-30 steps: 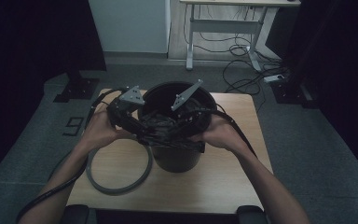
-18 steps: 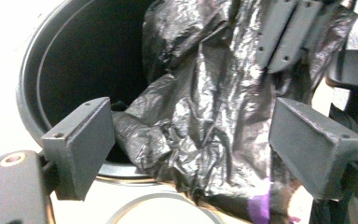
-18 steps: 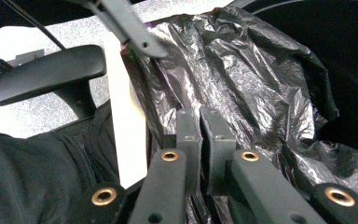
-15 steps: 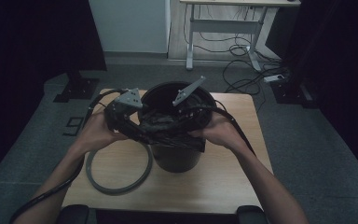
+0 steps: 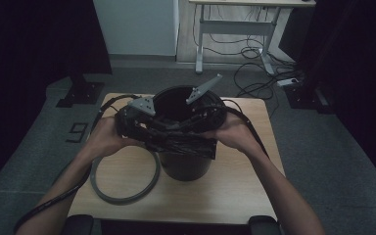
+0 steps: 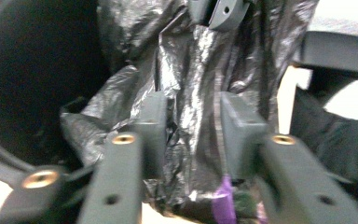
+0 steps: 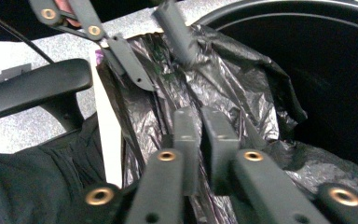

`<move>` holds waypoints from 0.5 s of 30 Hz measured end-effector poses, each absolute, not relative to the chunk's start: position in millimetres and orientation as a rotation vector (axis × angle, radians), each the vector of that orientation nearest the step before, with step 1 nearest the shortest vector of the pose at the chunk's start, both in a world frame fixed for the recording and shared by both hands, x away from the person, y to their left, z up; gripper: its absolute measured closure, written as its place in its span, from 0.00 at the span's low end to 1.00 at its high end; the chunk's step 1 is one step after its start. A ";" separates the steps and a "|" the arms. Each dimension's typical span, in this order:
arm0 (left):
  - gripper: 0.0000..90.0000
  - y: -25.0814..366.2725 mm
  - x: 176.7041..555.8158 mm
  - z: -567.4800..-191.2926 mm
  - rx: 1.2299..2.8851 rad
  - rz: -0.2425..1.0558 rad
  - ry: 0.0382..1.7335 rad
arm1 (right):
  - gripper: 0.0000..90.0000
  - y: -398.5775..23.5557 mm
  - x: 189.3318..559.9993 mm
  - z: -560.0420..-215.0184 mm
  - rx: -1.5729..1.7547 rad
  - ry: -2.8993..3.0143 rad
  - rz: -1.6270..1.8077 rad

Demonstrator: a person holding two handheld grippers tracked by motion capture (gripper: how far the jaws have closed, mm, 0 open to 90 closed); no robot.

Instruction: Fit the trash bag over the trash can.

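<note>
Black round plastic bin (image 5: 183, 164) stands mid-table on the light wooden table (image 5: 235, 196), w/ a crinkled black plastic bin bag (image 5: 183, 142) bunched over its near rim. Both grippers meet at that bag, just above the bin's near edge.

Left gripper (image 6: 193, 126): jaws have just been closing, w/ a fold of the bag between them. The pads sit either side of the film, a gap showing between them; can't tell if they actually press it. A purple strip (image 6: 223, 205) shows low on the bag near the right-hand jaw.

Right gripper (image 7: 200, 135): jaws nearly together, clenched on a thin pleat of the bag.

In the right gripper view the left gripper's jaws touch the same bag farther up.

Grey flat ring (image 5: 125, 178) lies on the table left of the bin, touching its base.
</note>
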State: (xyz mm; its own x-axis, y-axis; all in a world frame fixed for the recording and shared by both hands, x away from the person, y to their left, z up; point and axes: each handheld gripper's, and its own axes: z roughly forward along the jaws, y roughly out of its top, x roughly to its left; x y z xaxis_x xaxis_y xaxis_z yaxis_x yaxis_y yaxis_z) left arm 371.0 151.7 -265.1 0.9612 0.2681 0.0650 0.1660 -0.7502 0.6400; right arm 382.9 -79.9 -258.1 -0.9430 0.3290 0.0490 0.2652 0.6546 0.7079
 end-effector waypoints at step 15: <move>0.98 149.7 387.0 -260.0 2.399 0.201 0.395 | 0.55 -42.8 368.1 -254.4 0.341 2.872 1.189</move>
State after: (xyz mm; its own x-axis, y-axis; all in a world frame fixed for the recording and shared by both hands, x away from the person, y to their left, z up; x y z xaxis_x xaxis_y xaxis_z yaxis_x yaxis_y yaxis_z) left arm 387.0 149.7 -260.0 0.9418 0.3340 0.0384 0.2276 -0.7176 0.6582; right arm 368.1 -42.8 -254.4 -0.9761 0.2060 0.0698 0.1951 0.6872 0.6998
